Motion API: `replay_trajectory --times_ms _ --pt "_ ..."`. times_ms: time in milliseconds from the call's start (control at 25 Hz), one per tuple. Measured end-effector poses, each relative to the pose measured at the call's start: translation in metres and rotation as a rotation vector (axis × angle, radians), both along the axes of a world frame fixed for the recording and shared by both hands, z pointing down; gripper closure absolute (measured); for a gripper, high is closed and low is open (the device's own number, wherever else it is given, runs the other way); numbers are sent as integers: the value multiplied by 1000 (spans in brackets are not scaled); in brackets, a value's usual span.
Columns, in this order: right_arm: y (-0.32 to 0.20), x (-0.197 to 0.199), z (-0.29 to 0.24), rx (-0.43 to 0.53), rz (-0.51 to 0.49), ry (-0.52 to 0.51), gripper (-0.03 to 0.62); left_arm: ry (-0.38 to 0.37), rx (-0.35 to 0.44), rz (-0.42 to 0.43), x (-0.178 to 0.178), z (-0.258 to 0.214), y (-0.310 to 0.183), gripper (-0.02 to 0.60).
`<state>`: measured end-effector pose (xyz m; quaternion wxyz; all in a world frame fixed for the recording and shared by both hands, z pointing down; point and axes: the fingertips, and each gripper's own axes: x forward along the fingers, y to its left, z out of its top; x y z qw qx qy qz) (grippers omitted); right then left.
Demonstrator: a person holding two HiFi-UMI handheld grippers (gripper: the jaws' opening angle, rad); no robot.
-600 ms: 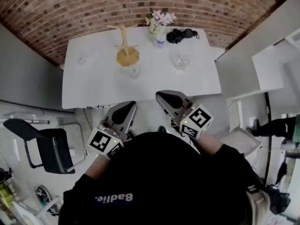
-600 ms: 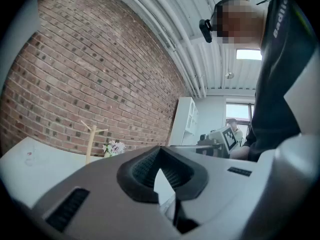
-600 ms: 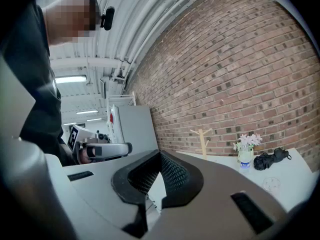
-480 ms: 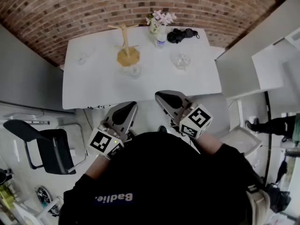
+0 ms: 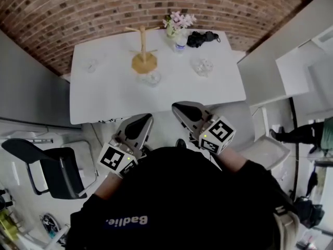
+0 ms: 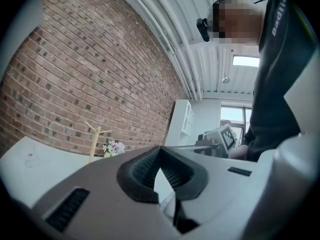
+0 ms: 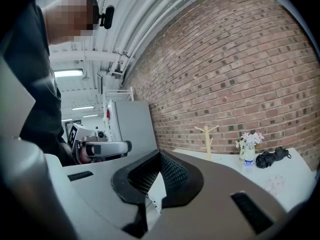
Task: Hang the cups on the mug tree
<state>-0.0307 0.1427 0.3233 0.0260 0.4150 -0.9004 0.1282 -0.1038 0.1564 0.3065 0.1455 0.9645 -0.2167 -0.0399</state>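
seen from above, short of the near edge of the white table (image 5: 104, 100): left gripper (image 5: 139, 122) and right gripper (image 5: 183, 109), both tongs pressed together, pinching nothing. wooden mug tree (image 5: 142, 50) near the far edge, seemingly bare. left cup (image 5: 92, 65) by the far left corner, middle cup (image 5: 152, 78) just before the tree's base, right cup (image 5: 202, 66) toward the right edge. best done by stepping closer, spreading one pair of tongs, approaching level. clear glass faint; handles too small to tell.

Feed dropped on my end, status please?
Left gripper, right gripper shut, empty, short of table. Mug tree bare; glass cups on tabletop. Flower vase close beside tree.
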Motion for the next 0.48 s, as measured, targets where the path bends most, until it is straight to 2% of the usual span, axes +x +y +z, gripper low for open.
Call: replay_trajectory --times_ms 280,480 --pt "1 -19 0 3 72 61 566 11 20 49 -25 3 -9 583" --pt "2 -9 4 5 133 80 566 10 15 97 -16 11 -12 583"
